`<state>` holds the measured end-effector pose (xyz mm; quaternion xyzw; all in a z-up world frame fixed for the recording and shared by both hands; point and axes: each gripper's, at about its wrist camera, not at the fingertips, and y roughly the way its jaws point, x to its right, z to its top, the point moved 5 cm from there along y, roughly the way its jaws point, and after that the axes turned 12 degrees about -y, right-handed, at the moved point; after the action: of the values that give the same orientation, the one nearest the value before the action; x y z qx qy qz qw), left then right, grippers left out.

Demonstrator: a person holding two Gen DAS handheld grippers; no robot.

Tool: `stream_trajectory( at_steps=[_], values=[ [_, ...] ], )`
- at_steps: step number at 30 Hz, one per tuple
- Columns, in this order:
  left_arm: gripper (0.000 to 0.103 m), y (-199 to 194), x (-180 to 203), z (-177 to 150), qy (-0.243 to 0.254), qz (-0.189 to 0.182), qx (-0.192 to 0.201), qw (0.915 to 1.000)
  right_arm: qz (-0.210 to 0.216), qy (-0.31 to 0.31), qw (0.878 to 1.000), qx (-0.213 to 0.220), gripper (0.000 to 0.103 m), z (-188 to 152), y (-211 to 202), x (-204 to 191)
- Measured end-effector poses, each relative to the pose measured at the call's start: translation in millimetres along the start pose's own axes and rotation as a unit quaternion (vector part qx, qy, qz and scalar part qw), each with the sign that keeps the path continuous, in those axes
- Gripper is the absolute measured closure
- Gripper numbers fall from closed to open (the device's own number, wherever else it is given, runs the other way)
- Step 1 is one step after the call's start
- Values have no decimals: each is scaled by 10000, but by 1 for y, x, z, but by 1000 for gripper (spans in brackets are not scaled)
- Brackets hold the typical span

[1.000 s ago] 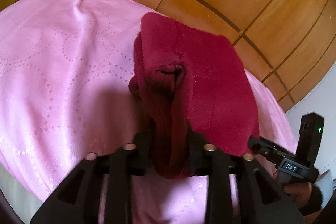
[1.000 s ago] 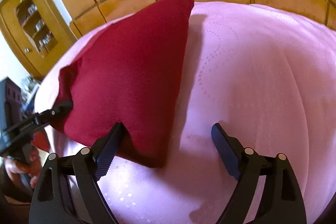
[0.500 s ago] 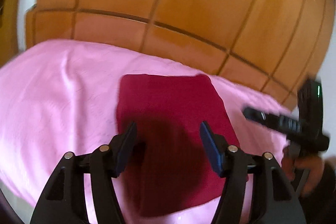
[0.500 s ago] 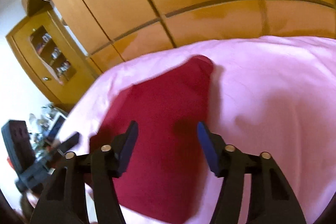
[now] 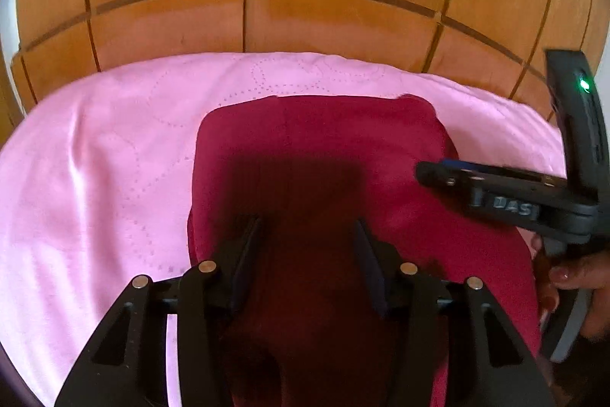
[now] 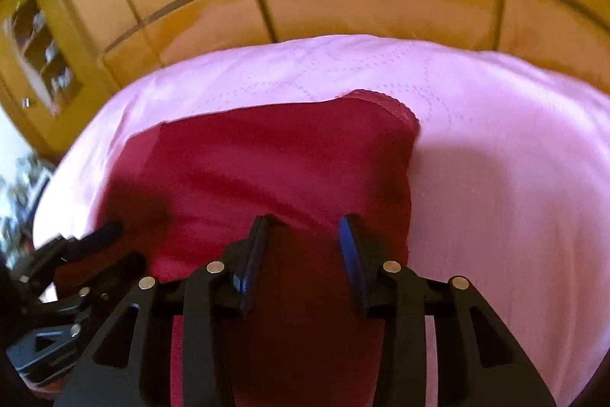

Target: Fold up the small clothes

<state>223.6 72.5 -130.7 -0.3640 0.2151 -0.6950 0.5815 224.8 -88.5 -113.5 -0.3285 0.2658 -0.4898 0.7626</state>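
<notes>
A dark red garment (image 5: 324, 132) lies spread flat on the pink bedspread (image 5: 95, 159). My left gripper (image 5: 307, 241) hovers over its near part. Its jaws stand apart and are closing, with only the flat cloth showing behind them. In the right wrist view the same garment (image 6: 267, 159) shows a scalloped edge at its far right corner. My right gripper (image 6: 303, 235) is above its near edge, jaws apart and closing, nothing pinched between them. The right gripper (image 5: 431, 174) reaches in from the right in the left wrist view, held by a hand (image 5: 572, 277).
Wooden wardrobe panels (image 5: 305, 18) rise right behind the bed. A wooden cabinet with glass shelves (image 6: 42, 52) stands at the far left. The pink bedspread (image 6: 495, 159) stretches bare to the right of the garment. The left gripper (image 6: 103, 239) shows at the lower left.
A second ago my left gripper was shut on a lifted fold of the garment. It let go; the garment now lies flat. Both grippers have drawn back, and the right jaws have narrowed.
</notes>
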Motion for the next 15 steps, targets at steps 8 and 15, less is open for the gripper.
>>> stream_trajectory(
  at_steps=[8,15],
  values=[
    [53,0,-5,-9,-3,-101,349,9993,-201,-383,9987,259,65,-2,1,-6],
    [49,-14,1,-15,29,154,353,9993,-233,-608,9971,405,61,-4,-9,-9]
  ],
)
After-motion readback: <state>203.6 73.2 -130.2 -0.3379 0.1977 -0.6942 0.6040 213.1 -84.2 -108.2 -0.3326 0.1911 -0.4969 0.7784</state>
